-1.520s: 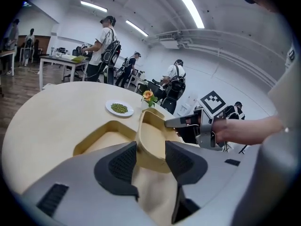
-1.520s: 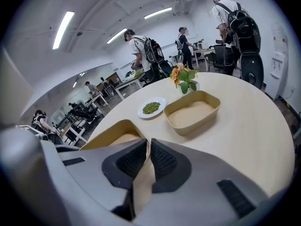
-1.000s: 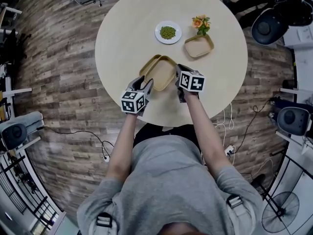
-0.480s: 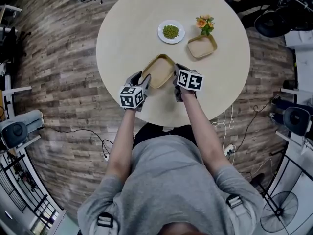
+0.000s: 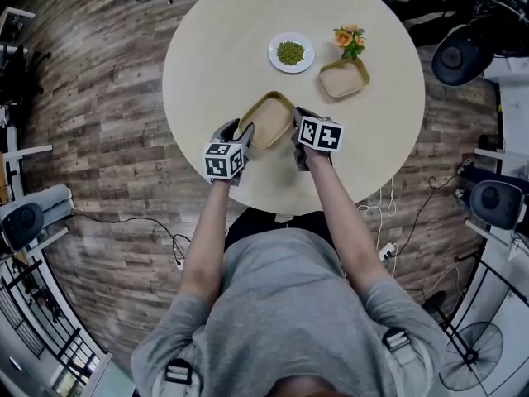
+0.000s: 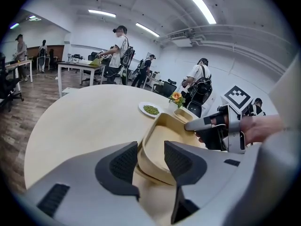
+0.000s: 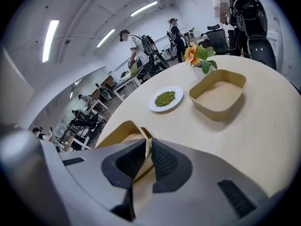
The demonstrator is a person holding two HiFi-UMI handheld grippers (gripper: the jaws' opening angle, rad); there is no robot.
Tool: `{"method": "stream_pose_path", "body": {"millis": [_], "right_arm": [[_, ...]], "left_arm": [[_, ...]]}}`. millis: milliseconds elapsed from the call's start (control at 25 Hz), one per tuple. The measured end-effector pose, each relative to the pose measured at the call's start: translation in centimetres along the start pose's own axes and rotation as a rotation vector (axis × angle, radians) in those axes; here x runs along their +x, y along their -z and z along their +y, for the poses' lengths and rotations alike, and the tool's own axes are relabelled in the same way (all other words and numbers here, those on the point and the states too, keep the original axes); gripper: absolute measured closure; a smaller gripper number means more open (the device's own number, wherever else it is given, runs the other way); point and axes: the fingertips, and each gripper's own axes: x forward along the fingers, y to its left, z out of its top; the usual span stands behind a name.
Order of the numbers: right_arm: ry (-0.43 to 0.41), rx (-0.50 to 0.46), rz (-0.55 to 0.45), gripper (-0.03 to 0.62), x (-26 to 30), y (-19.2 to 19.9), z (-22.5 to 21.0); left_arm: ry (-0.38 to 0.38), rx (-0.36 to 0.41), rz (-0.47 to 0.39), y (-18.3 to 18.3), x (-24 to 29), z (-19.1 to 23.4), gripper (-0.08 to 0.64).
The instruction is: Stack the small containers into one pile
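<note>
Head view: round table (image 5: 215, 48). The nested containers (image 5: 269, 121) sit near my edge of it, between my two grippers. Left gripper (image 5: 240, 135) is at their left side, right gripper (image 5: 299, 131) at their right side. A third container (image 5: 344, 79) stands well apart at the far right, just beside a small bunch of flowers (image 5: 350, 40). A plate of peas (image 5: 290, 53) is to its left.

Left gripper view: jaws stand wide apart and straddle the near rim, one pad outside the wall and one inside. The pads do not look pressed on it.

Right gripper view: jaws nearly together, pinched on the thin rim wall of the nested containers (image 7: 122, 131). The third container (image 7: 218, 95) lies beyond, empty.
</note>
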Motion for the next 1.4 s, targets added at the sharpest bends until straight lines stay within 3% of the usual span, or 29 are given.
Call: {"method": "stream_pose_path", "body": {"millis": [200,400,760,880,1200,1400], "right_arm": [[0.012,-0.014,0.018,0.549,0.7,0.3,-0.5],[0.023,-0.041,0.031,0.548,0.8,0.5,-0.9],[0.009,-0.066,0.036,0.535,1.4,1.3,-1.4],[-0.001,-0.088,0.038,0.534,1.3,1.3,-1.3],[-0.008,-0.158,0.037,0.528,1.6,1.5,-1.3],[-0.024,-0.128,0.034,0.476,1.4,1.5,-1.8]], "left_arm": [[-0.021,0.018,-0.007,0.2,0.7,0.7,0.37],[-0.073,0.137,0.012,0.3,0.8,1.1,0.371],[-0.072,0.146,0.075,2.7,1.6,2.1,0.371],[-0.067,0.168,0.079,2.7,1.9,2.1,0.371],[-0.059,0.139,0.064,2.8,2.2,2.3,0.371],[-0.059,0.149,0.077,2.8,2.4,2.3,0.371]]}}
